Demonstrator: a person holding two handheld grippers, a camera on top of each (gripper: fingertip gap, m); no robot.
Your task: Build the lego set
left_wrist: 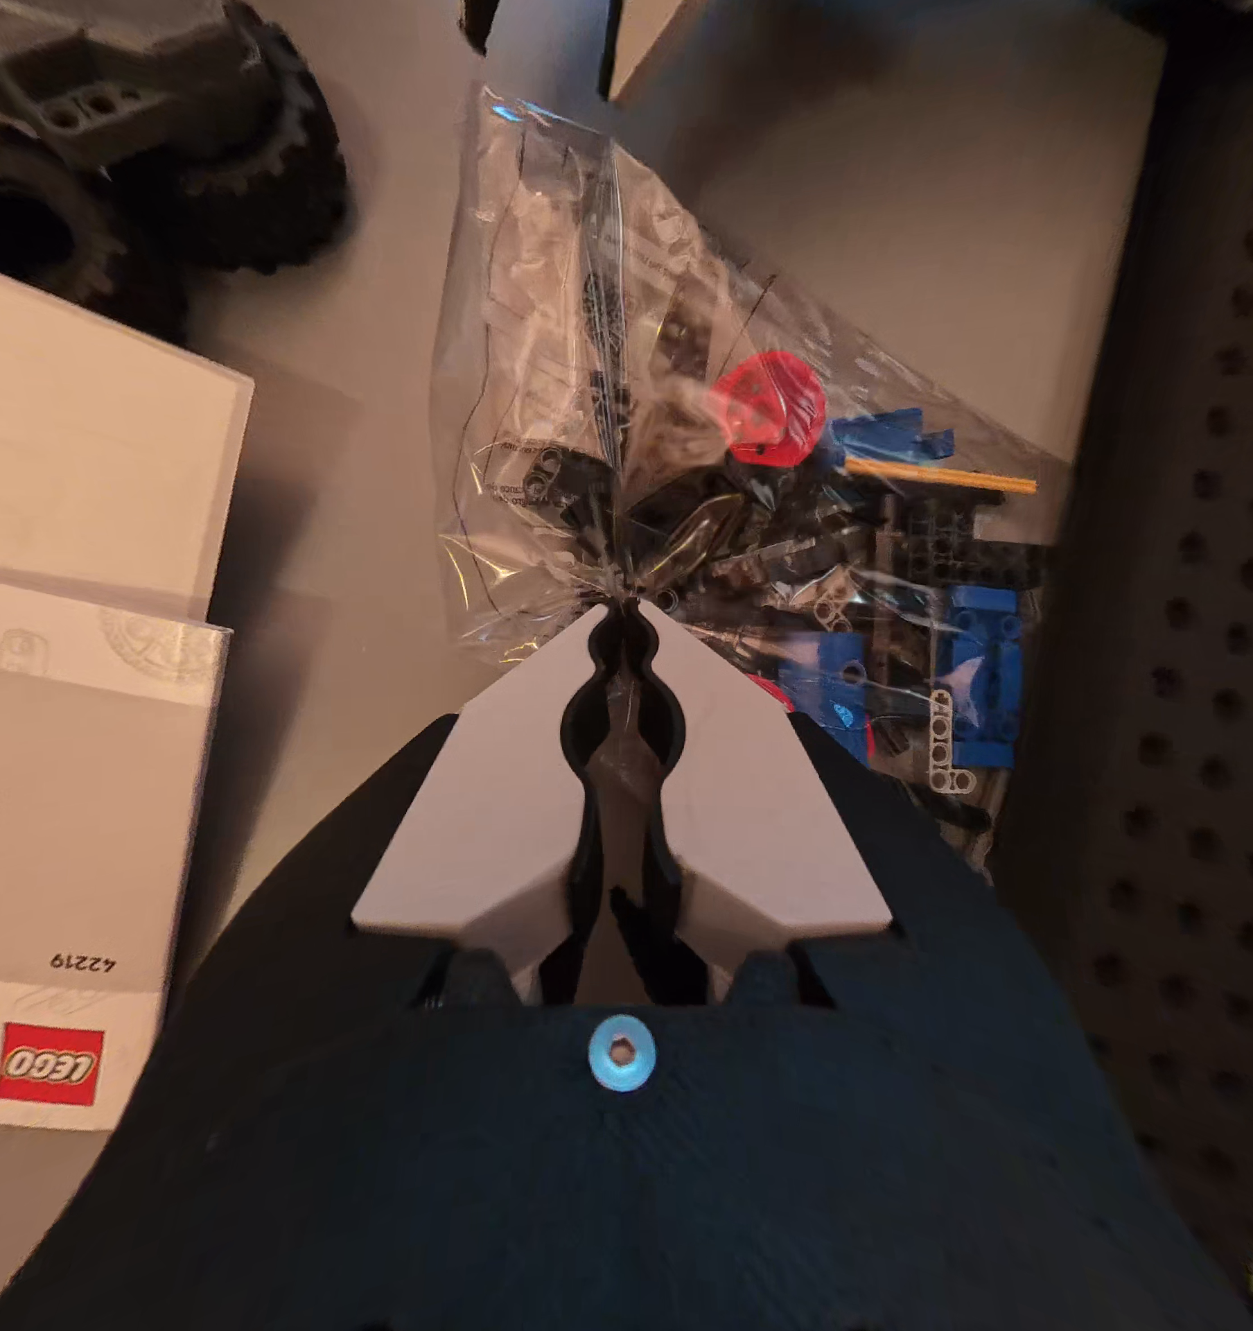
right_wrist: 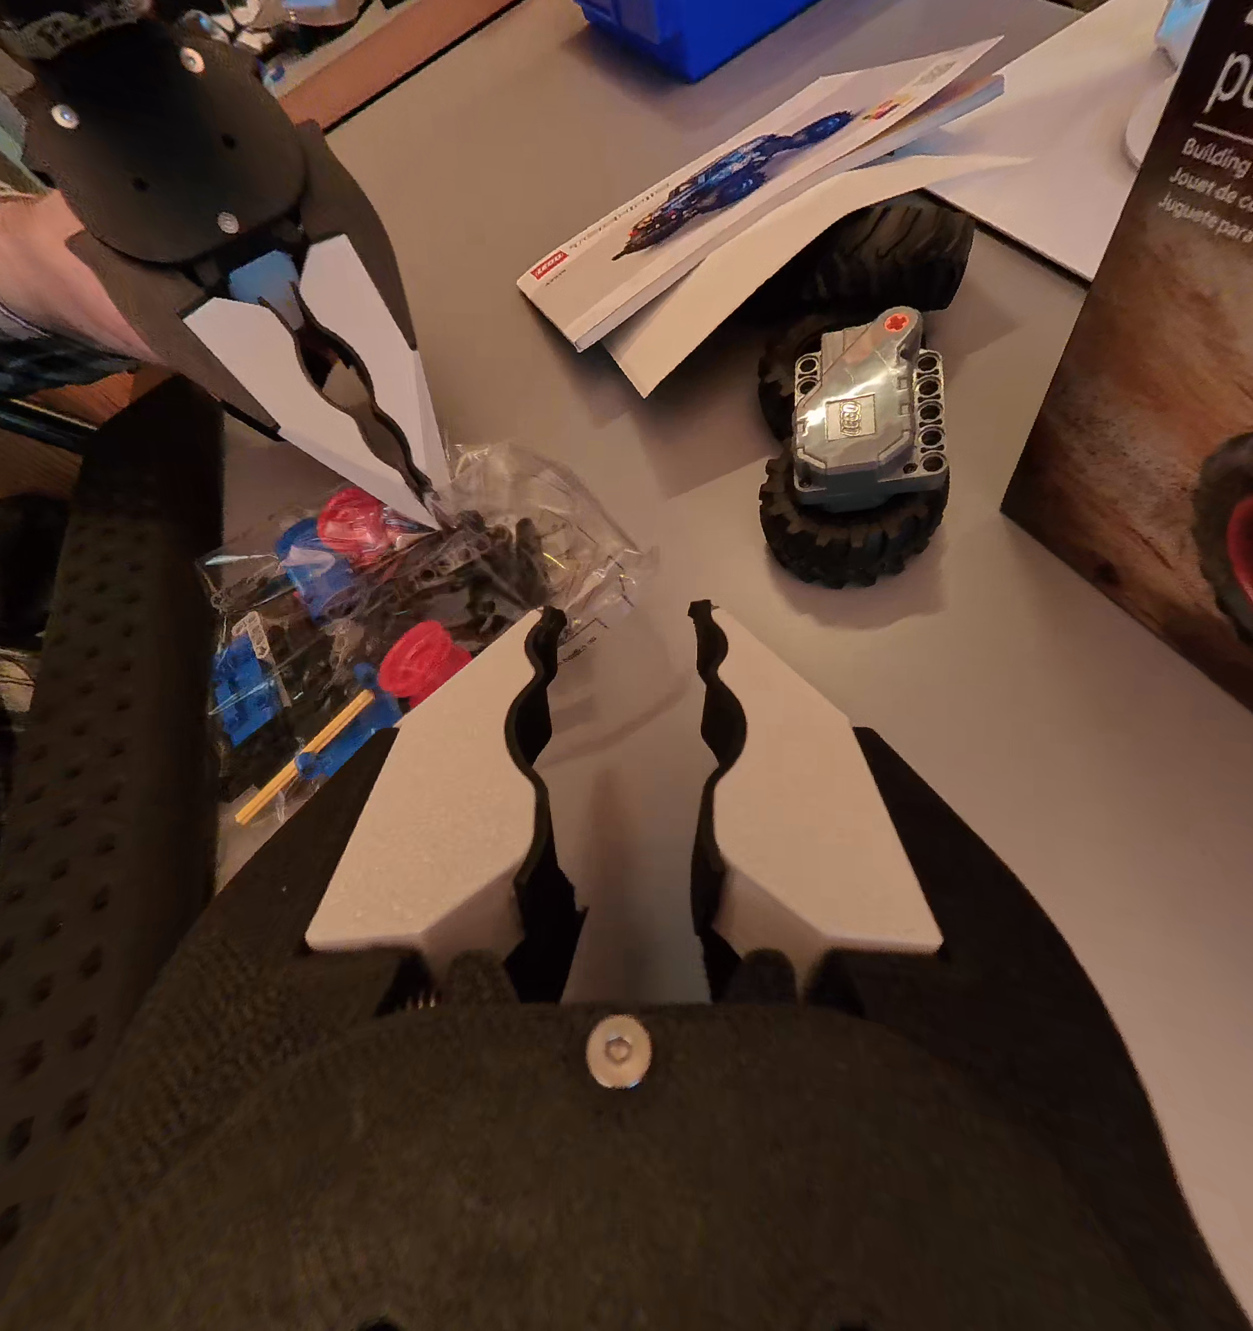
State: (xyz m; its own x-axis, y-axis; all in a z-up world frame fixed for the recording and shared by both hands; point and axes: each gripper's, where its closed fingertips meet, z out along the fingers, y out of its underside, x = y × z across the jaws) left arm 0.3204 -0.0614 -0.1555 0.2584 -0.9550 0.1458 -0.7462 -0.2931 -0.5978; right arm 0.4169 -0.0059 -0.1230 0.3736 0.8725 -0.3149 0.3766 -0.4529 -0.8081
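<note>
A clear plastic bag (left_wrist: 609, 324) of black, blue and red Lego parts lies on the grey table (left_wrist: 393, 360). My left gripper (left_wrist: 627, 612) is shut on a pinch of the bag's film, which bunches at the tips and runs down between the pads. The right wrist view shows the same: the left gripper (right_wrist: 429, 504) pinches the top of the bag (right_wrist: 537, 504). My right gripper (right_wrist: 627, 612) is open and empty, just right of the bag's near corner above bare table.
Instruction booklets (left_wrist: 69, 792) lie to the left of the bag. Black tyres (right_wrist: 854, 533) with a grey motor block (right_wrist: 861, 425) on top stand to the right. The set's box (right_wrist: 1200, 396) stands at the far right. A black perforated panel (right_wrist: 105, 720) borders the left. Left tips to right tips: about 12 cm.
</note>
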